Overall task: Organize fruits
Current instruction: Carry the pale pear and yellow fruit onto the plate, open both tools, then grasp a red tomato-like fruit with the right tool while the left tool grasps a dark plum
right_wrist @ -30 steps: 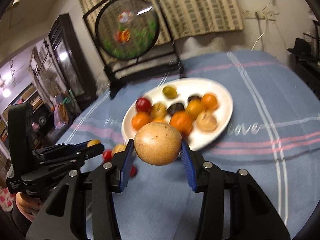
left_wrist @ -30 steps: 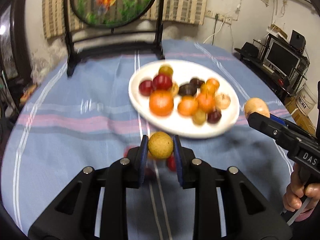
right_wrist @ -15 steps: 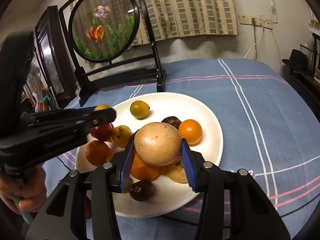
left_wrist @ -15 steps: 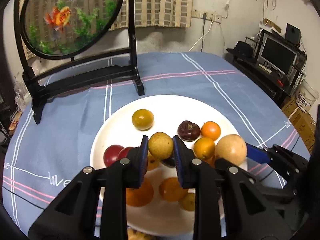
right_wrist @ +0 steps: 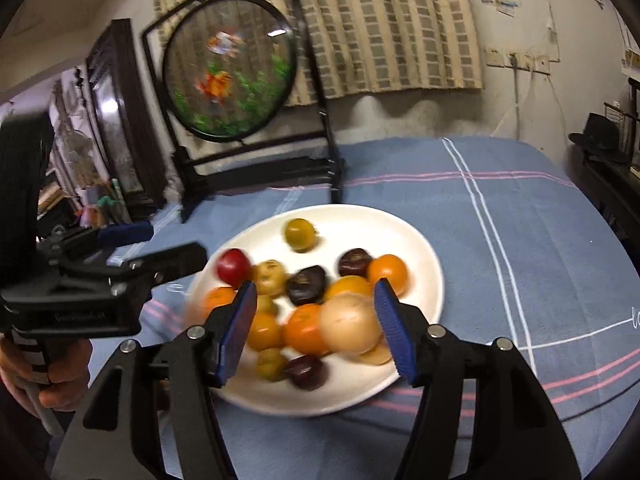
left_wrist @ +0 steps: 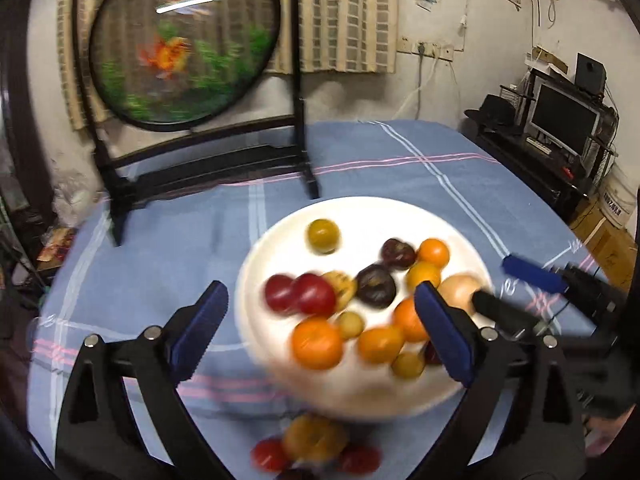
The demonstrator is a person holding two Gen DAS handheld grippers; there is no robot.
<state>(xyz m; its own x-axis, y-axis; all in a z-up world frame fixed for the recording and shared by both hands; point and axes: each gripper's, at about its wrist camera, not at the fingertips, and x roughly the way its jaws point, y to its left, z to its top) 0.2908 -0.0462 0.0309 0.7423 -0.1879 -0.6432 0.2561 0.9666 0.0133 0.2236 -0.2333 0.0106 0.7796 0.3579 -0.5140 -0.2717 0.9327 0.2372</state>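
A white plate (left_wrist: 360, 212) (right_wrist: 368, 220) on the blue striped tablecloth holds several red, orange, yellow and dark purple fruits. My left gripper (left_wrist: 322, 298) hovers over the plate's near left side; its jaws are opening wide with nothing between the pads. My right gripper (right_wrist: 316, 292) is over the plate's near side and its jaws are opening. A blurred large tan fruit (right_wrist: 350, 328) lies between its pads, close to the right one with a gap on the left, resting among the plate's fruits. The left gripper (right_wrist: 178, 242) also shows at the left of the right wrist view.
Three loose fruits, a yellow-orange one (left_wrist: 314, 440) with a red one on each side, lie on the cloth before the plate. A round fish picture in a black stand (left_wrist: 184, 44) (right_wrist: 232, 68) stands behind it. A monitor desk (left_wrist: 564, 116) is at the right. A hand (right_wrist: 48, 368) grips the left handle.
Both grippers moved from the near cloth to over the plate, then opened. The left let go of its small yellow fruit; the right's pads parted from the tan fruit, which dropped lower.
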